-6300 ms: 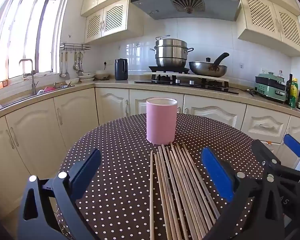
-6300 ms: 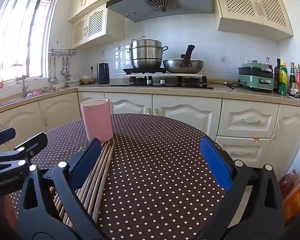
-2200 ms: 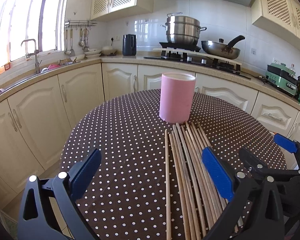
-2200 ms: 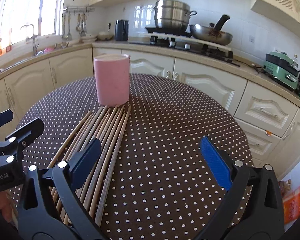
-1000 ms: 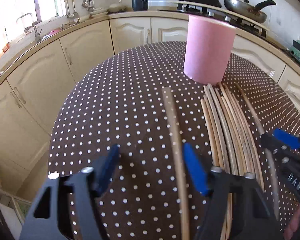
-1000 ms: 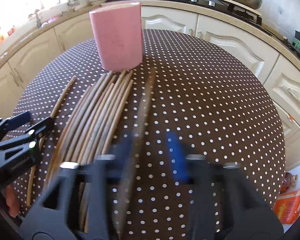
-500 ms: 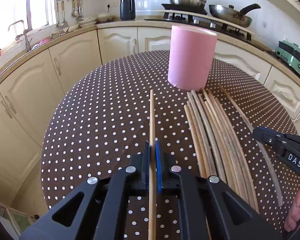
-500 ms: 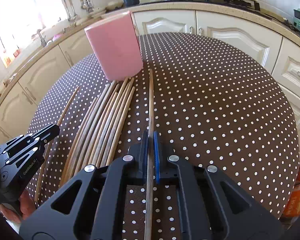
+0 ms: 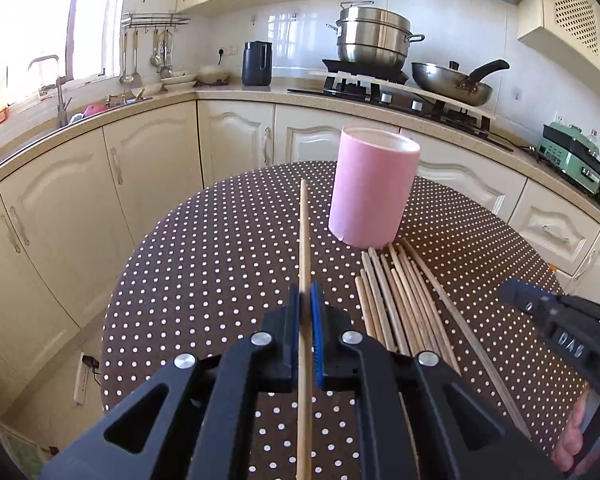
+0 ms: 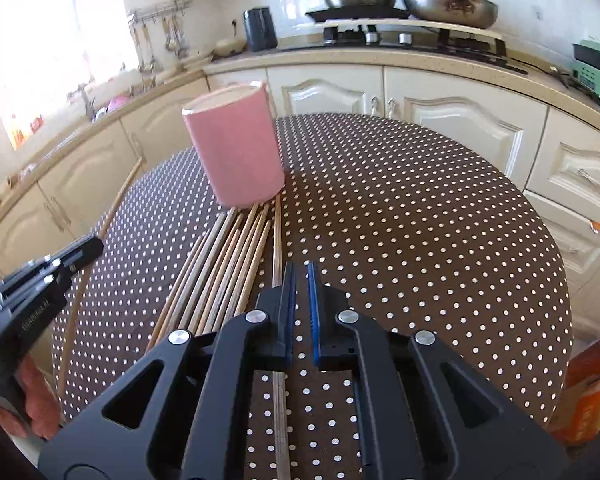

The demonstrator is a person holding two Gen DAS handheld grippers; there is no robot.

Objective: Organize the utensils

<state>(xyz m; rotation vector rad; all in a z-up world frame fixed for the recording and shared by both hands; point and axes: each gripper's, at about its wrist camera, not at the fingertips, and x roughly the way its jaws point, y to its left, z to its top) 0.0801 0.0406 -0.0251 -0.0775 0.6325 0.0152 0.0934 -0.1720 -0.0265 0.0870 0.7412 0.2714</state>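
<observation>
A pink cylinder holder (image 9: pixel 372 188) stands upright on the round dotted table (image 9: pixel 204 264); it also shows in the right wrist view (image 10: pixel 236 152). Several wooden chopsticks (image 9: pixel 400 300) lie side by side in front of it, also in the right wrist view (image 10: pixel 224 268). My left gripper (image 9: pixel 305 304) is shut on one chopstick (image 9: pixel 304 232), lifted above the table and pointing past the holder's left side. My right gripper (image 10: pixel 300 284) is nearly closed with a small gap and nothing between the pads; one chopstick (image 10: pixel 277 236) lies on the table just left of it.
Cream kitchen cabinets (image 9: pixel 148 176) curve round behind the table. A stove with a steel pot (image 9: pixel 374 38) and a wok (image 9: pixel 452 84) is at the back. A black kettle (image 9: pixel 257 63) and a sink tap (image 9: pixel 58 92) are at the back left. An orange bag (image 10: pixel 592 396) lies on the floor at right.
My left gripper has lifted its chopstick off the table. My right gripper held a chopstick half a second ago; that chopstick now lies on the table and the jaws stand slightly apart.
</observation>
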